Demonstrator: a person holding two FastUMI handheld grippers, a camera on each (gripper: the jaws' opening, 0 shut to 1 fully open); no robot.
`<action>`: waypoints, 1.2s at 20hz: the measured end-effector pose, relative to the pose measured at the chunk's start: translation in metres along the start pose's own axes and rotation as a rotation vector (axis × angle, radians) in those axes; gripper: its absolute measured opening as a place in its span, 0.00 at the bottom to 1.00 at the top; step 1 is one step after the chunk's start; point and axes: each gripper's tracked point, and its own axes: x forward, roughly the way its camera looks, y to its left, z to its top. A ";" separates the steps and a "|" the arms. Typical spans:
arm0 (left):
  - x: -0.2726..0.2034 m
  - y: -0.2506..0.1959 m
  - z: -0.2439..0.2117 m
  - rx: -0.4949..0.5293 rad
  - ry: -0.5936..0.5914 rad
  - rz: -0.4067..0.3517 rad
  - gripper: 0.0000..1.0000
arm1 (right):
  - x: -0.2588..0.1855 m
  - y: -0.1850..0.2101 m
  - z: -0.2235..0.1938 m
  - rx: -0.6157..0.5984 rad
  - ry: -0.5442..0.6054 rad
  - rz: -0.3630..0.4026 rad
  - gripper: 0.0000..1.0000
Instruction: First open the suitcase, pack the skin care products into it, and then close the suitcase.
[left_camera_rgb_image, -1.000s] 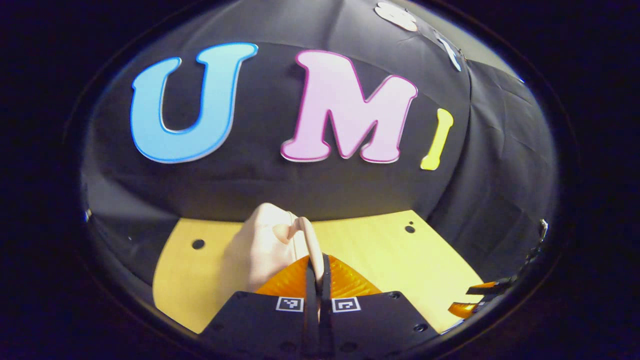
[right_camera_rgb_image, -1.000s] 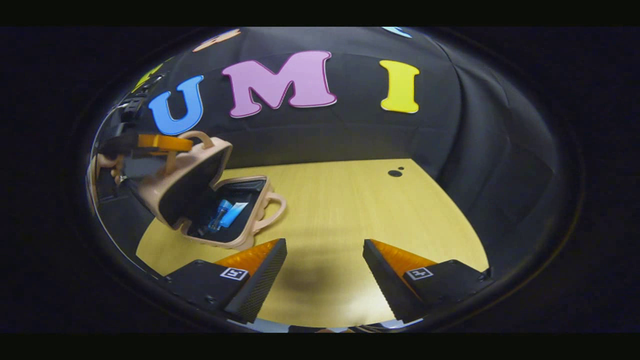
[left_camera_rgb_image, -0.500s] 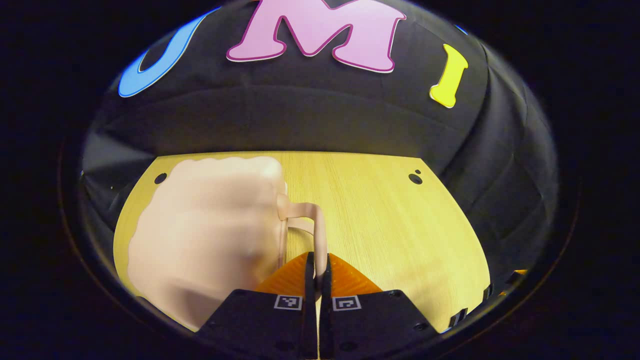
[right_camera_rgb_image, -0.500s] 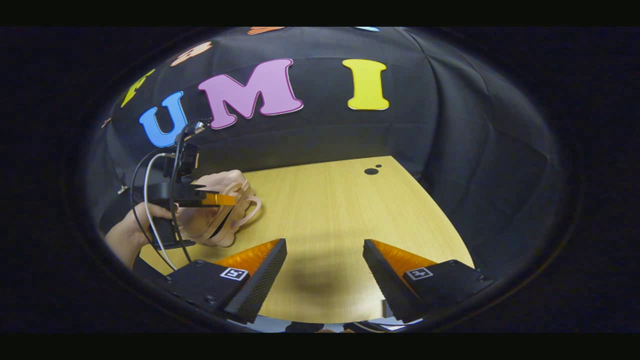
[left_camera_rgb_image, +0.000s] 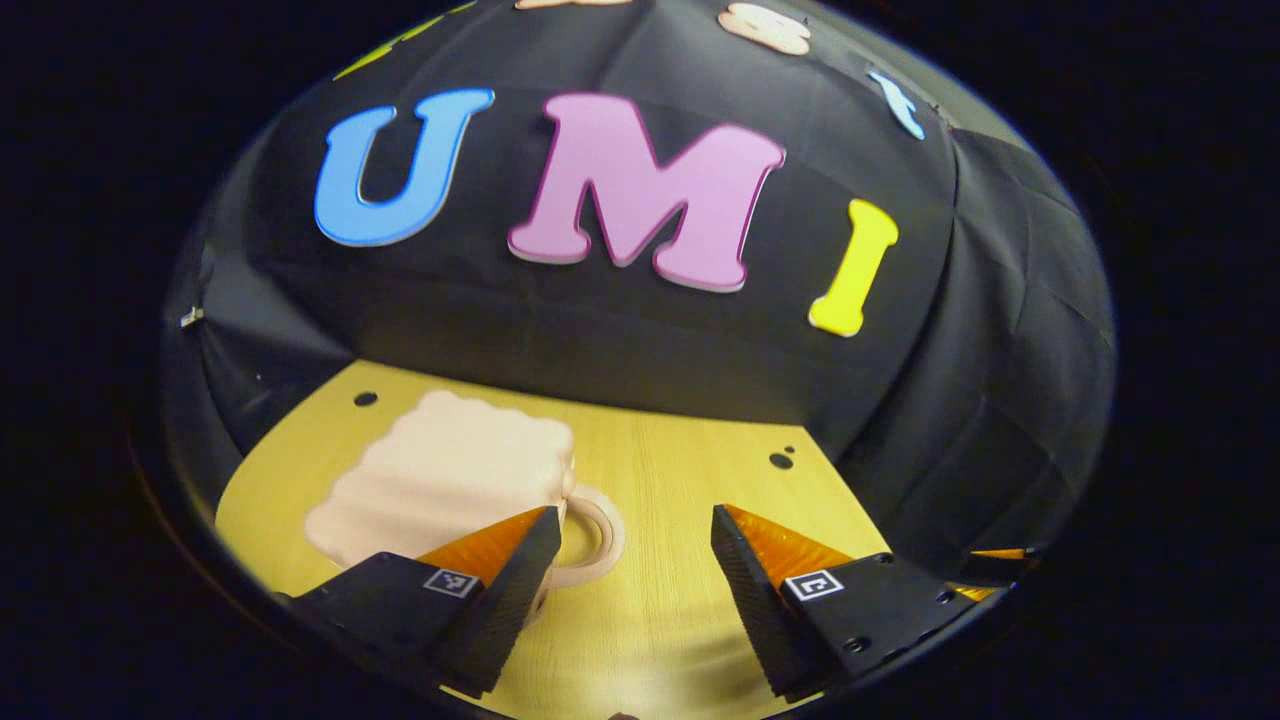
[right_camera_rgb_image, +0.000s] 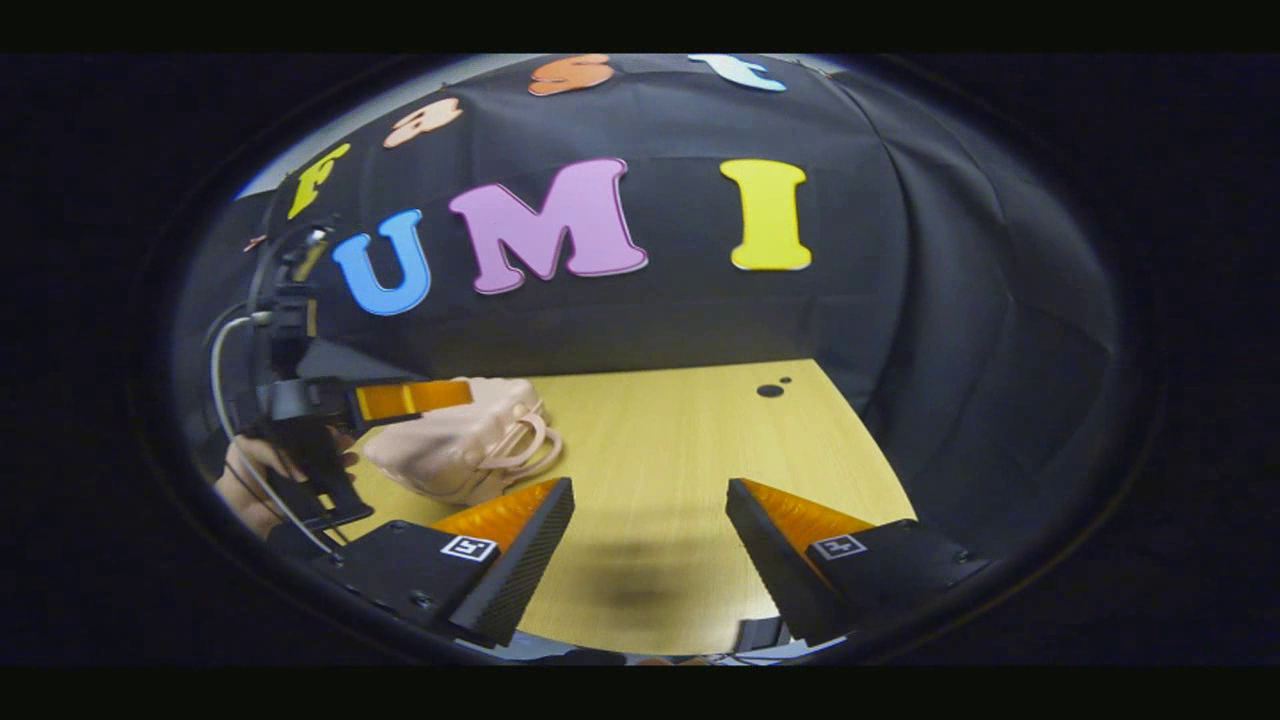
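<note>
Suitcase (left_camera_rgb_image: 445, 480) lies shut near the bench's (left_camera_rgb_image: 700, 500) left edge, handles (left_camera_rgb_image: 590, 530) stacked and facing the middle, so packing looks done, nothing loose on the wood. Left gripper (left_camera_rgb_image: 630, 580) has jaws spread, empty, hanging just over the handles, apart from them; probably free since the lid sits flat. Right gripper (right_camera_rgb_image: 650, 545) jaws spread too, holding nothing, over the bare middle, well apart from the case, likely idle.
</note>
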 end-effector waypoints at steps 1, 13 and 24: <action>-0.026 0.002 0.023 0.019 -0.076 0.002 0.95 | -0.008 0.008 0.014 -0.010 -0.040 0.008 0.97; -0.204 0.037 0.095 0.232 -0.368 -0.007 0.96 | -0.068 0.140 0.070 -0.042 -0.295 0.081 0.97; -0.177 0.058 0.067 0.299 -0.277 -0.050 0.98 | -0.055 0.153 0.028 0.015 -0.214 -0.022 0.97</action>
